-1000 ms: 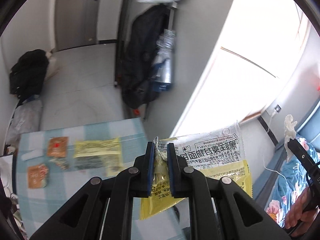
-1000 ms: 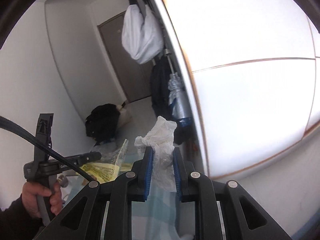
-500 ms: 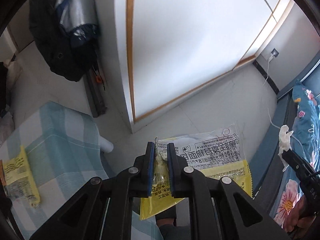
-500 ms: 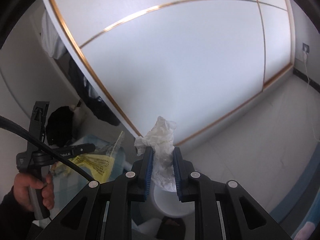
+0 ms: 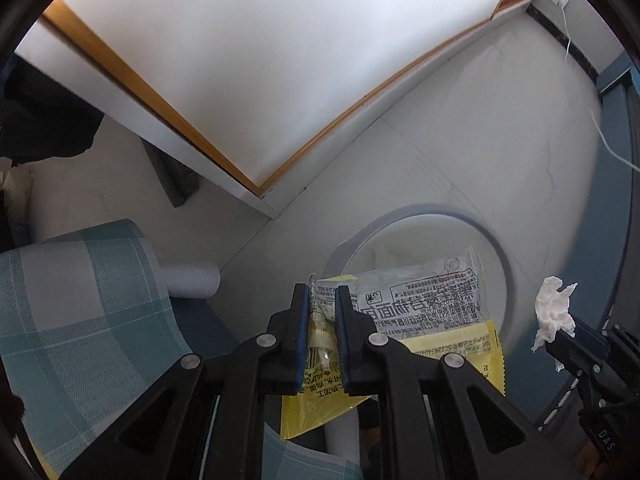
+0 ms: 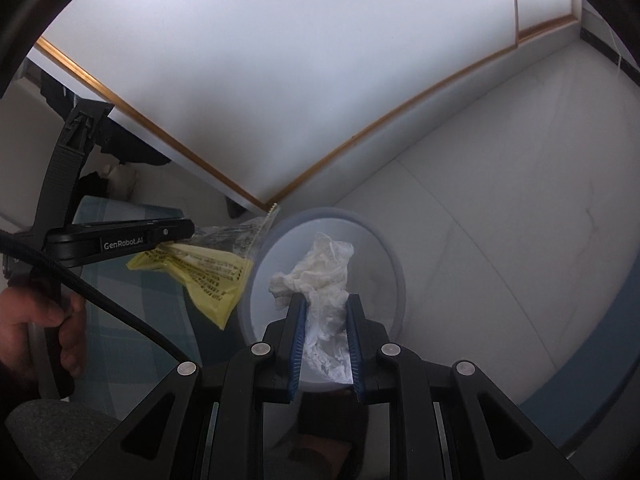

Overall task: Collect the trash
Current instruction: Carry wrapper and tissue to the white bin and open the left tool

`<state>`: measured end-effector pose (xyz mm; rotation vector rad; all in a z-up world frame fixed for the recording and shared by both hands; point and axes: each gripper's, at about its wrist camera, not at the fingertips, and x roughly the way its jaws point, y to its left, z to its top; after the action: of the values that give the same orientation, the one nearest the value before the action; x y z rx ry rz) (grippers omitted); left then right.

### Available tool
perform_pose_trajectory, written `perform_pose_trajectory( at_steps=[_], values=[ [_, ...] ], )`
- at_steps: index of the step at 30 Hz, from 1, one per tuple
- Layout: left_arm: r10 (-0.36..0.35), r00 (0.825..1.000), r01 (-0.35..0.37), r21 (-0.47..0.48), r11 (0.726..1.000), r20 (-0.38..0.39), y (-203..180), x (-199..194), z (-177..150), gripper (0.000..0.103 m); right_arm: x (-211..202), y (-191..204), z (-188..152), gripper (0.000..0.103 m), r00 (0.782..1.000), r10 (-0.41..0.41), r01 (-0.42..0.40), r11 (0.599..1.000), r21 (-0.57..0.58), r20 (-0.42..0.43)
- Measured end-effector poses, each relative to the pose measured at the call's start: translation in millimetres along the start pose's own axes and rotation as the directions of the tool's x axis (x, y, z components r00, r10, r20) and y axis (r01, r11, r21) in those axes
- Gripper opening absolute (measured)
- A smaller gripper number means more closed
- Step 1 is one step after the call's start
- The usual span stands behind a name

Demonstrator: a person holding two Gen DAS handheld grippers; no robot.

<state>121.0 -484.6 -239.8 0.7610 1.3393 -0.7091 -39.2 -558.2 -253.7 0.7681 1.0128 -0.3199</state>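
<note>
My left gripper [image 5: 322,302] is shut on a clear and yellow snack wrapper [image 5: 424,312] and holds it over the near edge of a round white trash bin [image 5: 500,256] on the floor. My right gripper [image 6: 323,308] is shut on a crumpled white tissue [image 6: 320,268] and holds it above the open bin [image 6: 394,264]. The tissue also shows in the left wrist view [image 5: 554,308] at the right. The wrapper also shows in the right wrist view [image 6: 208,272], held by the left gripper [image 6: 188,236] at the bin's left rim.
A table with a teal checked cloth [image 5: 80,304] stands left of the bin, with a white table leg [image 5: 192,280] below its edge. A white cabinet with a gold trim strip [image 5: 240,80] stands behind. The floor [image 5: 500,140] is pale tile.
Both grippers have swung right and down, away from the table, and now point at the trash bin on the floor. Each still holds its piece of trash.
</note>
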Motion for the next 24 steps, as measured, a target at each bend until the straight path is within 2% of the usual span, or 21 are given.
perform_pose_trajectory(
  at_steps=[3, 11, 16, 17, 19, 24],
  values=[
    [0.05, 0.998, -0.049, 0.037, 0.998, -0.039, -7, 17, 5, 0.01, 21, -1, -2, 0.019, 0.999, 0.008, -0.007, 1.0, 0.024, -0.045],
    [0.045, 0.993, -0.043, 0.022, 0.999, -0.106, -9, 38, 16, 0.013, 55, -1, 0, 0.021, 0.992, 0.022, -0.018, 0.999, 0.036, -0.121],
    [-0.04, 0.991, 0.036, -0.03, 0.999, -0.124, -7, 43, 20, 0.013, 61, -13, 5, 0.022, 0.99, 0.022, -0.015, 0.998, 0.053, -0.138],
    [-0.075, 0.99, 0.07, -0.049, 0.996, -0.119, -6, 42, 21, 0.013, 61, -13, 5, 0.022, 0.99, 0.024, -0.017, 0.999, 0.052, -0.142],
    [-0.09, 0.989, 0.084, -0.057, 0.995, -0.118, -8, 42, 24, 0.013, 63, -16, 6, 0.023, 0.989, 0.024, -0.016, 0.999, 0.051, -0.146],
    [-0.138, 0.984, 0.131, -0.07, 0.989, -0.108, -12, 39, 29, 0.015, 63, -21, 6, 0.037, 0.989, 0.02, -0.01, 0.998, 0.066, -0.146]
  ],
)
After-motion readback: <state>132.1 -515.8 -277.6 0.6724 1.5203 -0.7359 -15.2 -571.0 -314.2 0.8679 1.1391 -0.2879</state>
